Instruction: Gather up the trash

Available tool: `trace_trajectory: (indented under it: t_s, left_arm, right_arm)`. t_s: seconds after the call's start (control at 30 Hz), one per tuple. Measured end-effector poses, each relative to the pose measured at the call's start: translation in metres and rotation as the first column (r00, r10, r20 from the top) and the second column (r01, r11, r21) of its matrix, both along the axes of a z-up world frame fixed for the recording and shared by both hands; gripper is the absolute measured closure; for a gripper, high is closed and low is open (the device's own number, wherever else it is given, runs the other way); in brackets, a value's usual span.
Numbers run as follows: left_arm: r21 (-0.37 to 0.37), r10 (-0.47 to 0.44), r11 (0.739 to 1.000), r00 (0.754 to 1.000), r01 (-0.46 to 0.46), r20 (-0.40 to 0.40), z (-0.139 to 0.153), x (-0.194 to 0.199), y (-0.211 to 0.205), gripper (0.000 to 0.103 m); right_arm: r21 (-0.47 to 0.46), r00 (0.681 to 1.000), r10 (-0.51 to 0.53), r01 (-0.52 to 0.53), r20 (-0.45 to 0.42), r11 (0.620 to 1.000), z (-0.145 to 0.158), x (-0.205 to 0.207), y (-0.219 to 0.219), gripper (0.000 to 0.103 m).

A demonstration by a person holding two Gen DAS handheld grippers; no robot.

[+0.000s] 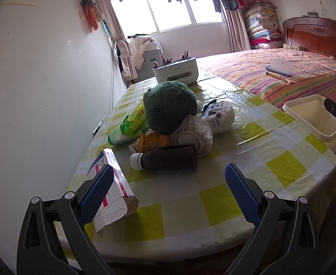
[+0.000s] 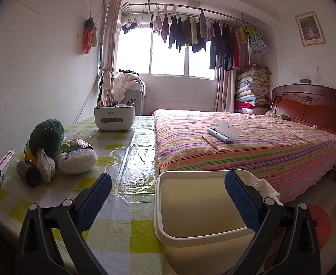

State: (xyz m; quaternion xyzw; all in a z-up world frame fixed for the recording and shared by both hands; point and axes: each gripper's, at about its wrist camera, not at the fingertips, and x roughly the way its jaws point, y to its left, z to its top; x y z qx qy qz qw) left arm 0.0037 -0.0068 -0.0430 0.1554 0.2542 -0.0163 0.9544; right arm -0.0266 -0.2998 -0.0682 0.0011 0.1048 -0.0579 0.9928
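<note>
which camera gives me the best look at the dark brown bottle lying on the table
The left wrist view. There the brown bottle lies on its side just ahead of the open left tongs, white cap and body visible. The right wrist view shows only its dark end, far left beside the toys.

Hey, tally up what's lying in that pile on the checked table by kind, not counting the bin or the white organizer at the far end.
Plush toys: 2, green one, white one
Bottles: 2, dark bottle, small bottle partly hidden
Boxes: 1, pink-striped box
Packets: 2, green packet, orange wrapper
Total: 7
</note>
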Motion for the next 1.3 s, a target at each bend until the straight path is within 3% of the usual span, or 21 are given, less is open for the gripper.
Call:
trace_trajectory:
  t_s: [1.0,1.3]
  left_arm:
    - [-0.008,0.003,1.000,1.000,-0.003,-0.003,-0.003,-0.001,0.000,0.007]
    - [-0.037,0.053,0.998,0.999,-0.053,0.007,0.002,0.001,0.012,0.007]
  right_arm:
    - [-0.049,1.000,0.009,-0.009,0.013,0.999,0.000,0.001,0.010,0.007]
    - [-0.045,1.000,0.016,-0.015,0.015,0.999,-0.001,0.000,0.011,0.007]
